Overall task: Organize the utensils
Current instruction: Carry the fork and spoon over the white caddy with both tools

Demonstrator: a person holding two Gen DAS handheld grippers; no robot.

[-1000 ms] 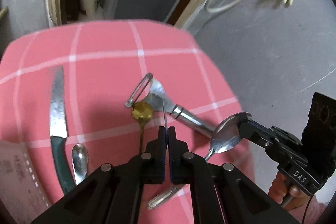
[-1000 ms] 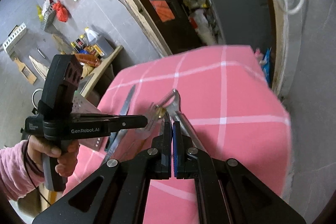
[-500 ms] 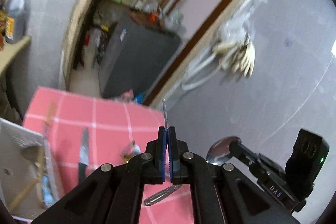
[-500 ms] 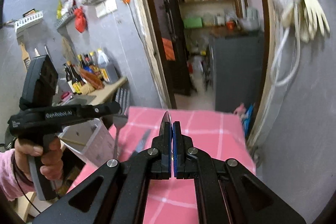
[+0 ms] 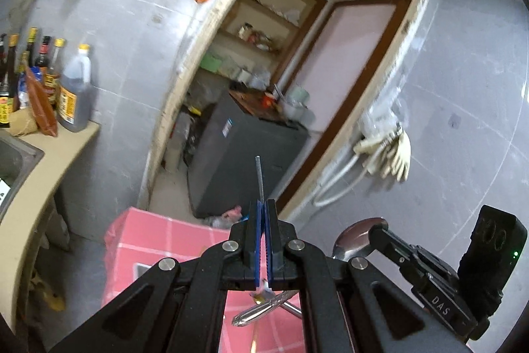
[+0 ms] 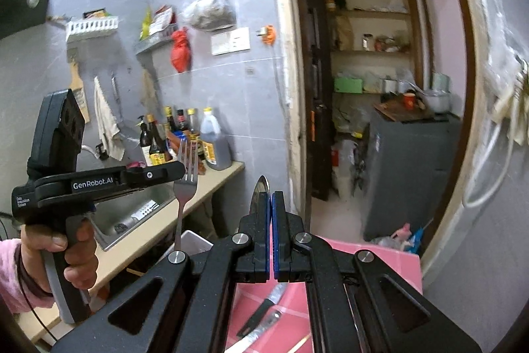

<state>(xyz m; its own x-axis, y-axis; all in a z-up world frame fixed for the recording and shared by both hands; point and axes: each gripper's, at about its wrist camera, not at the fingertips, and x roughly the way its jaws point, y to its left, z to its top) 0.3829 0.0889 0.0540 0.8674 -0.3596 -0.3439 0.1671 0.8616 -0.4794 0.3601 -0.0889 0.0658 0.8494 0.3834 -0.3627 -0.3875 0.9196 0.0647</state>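
My left gripper (image 5: 264,207) is shut on a steel fork, seen edge-on as a thin strip (image 5: 260,177) in the left wrist view and with its tines up in the right wrist view (image 6: 186,171). My right gripper (image 6: 271,200) is shut on a steel spoon, whose bowl shows edge-on (image 6: 259,191) and round in the left wrist view (image 5: 353,237). Both are raised high above the pink checked table (image 5: 155,240). A dark-handled knife (image 6: 264,310) and other utensils (image 5: 261,308) lie on the table below.
A white utensil box (image 6: 195,242) stands at the table's left edge, partly hidden. A beige counter (image 6: 158,227) with a sink and bottles (image 6: 215,144) is to the left. A grey cabinet (image 5: 244,164) stands in the doorway beyond the table.
Both grippers have lifted up from the table with the fork and the spoon. The views have tilted from the tabletop toward the wall and doorway.
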